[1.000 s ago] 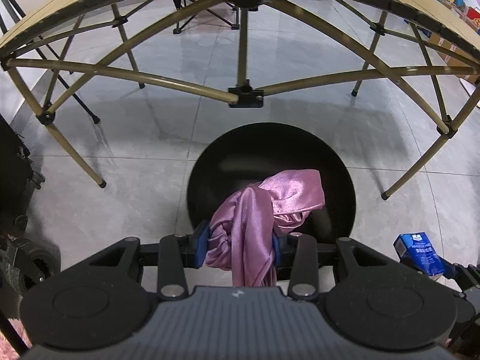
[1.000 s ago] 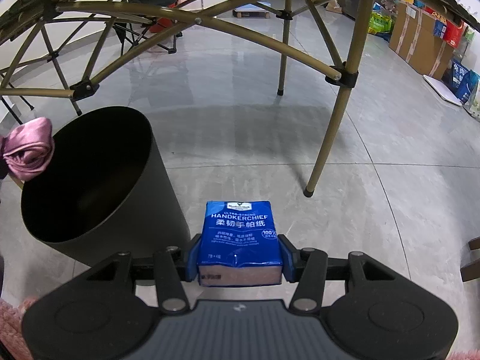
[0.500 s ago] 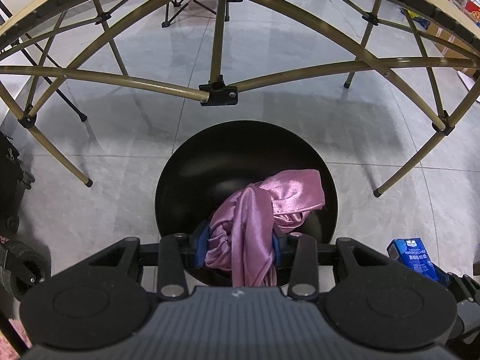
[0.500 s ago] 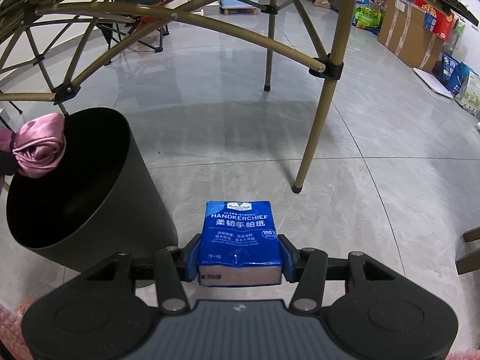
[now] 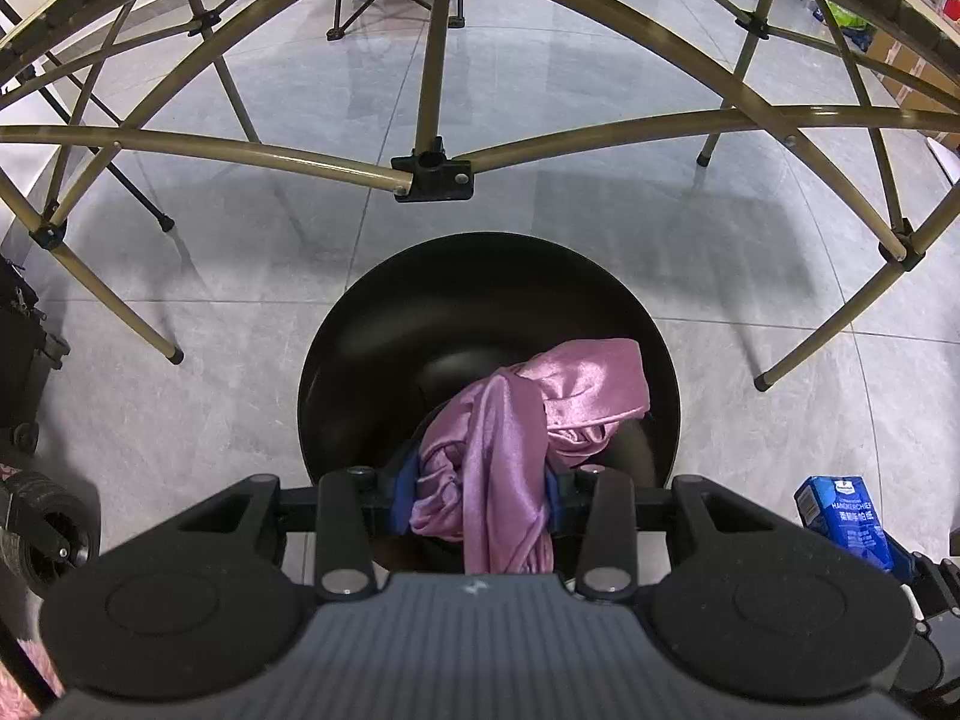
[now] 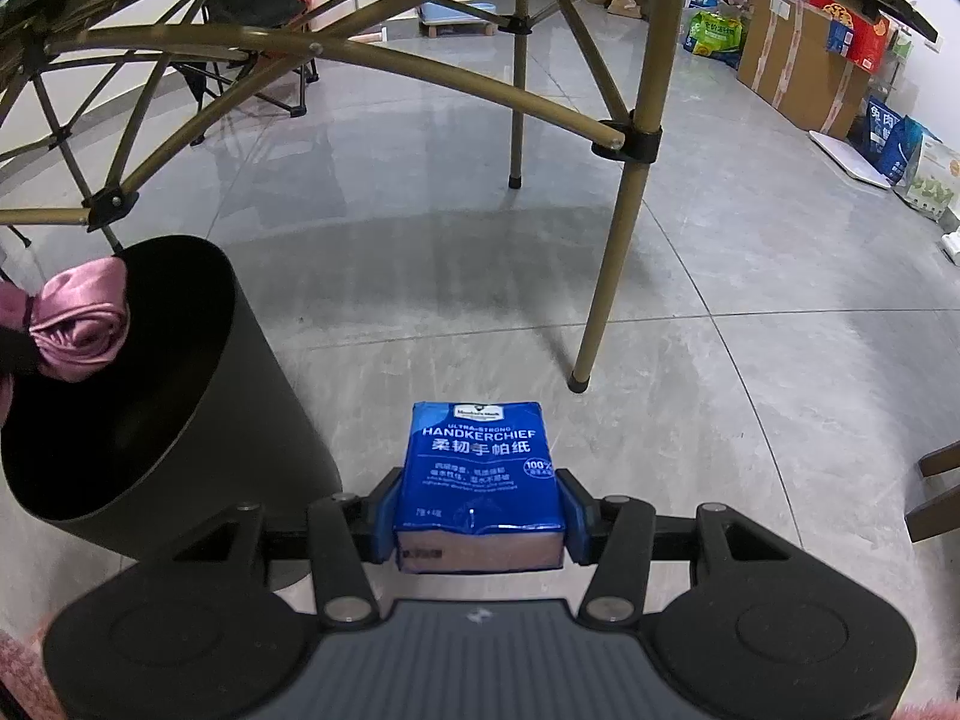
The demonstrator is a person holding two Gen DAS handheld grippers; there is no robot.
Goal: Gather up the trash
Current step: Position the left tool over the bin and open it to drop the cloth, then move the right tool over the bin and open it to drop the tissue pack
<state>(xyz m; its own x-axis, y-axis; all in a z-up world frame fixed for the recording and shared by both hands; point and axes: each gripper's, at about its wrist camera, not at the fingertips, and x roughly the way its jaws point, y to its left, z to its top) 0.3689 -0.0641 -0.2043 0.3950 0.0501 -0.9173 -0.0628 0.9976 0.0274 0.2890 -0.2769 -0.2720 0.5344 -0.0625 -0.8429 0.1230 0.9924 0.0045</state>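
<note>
My left gripper [image 5: 480,495] is shut on a bunched pink satin cloth [image 5: 528,414], held right over the mouth of a round black bin [image 5: 372,324] on the floor. In the right wrist view the same cloth [image 6: 78,330] hangs above the bin [image 6: 252,396] at the far left. My right gripper [image 6: 477,513] is shut on a blue pack of handkerchief tissues [image 6: 480,468], held to the right of the bin and above the floor. That pack [image 5: 840,516] also shows at the lower right of the left wrist view.
A folding table's gold metal legs and crossbars [image 5: 432,168] arch over the bin; one leg [image 6: 606,276] stands on the grey tile floor just beyond the tissue pack. Cardboard boxes and bags [image 6: 810,48] line the far right wall. A black wheeled case [image 5: 24,360] stands at left.
The left gripper with the pink cloth has moved over the bin, which now sits more squarely under the cloth. The right gripper has kept hold of the tissue pack and barely shifted.
</note>
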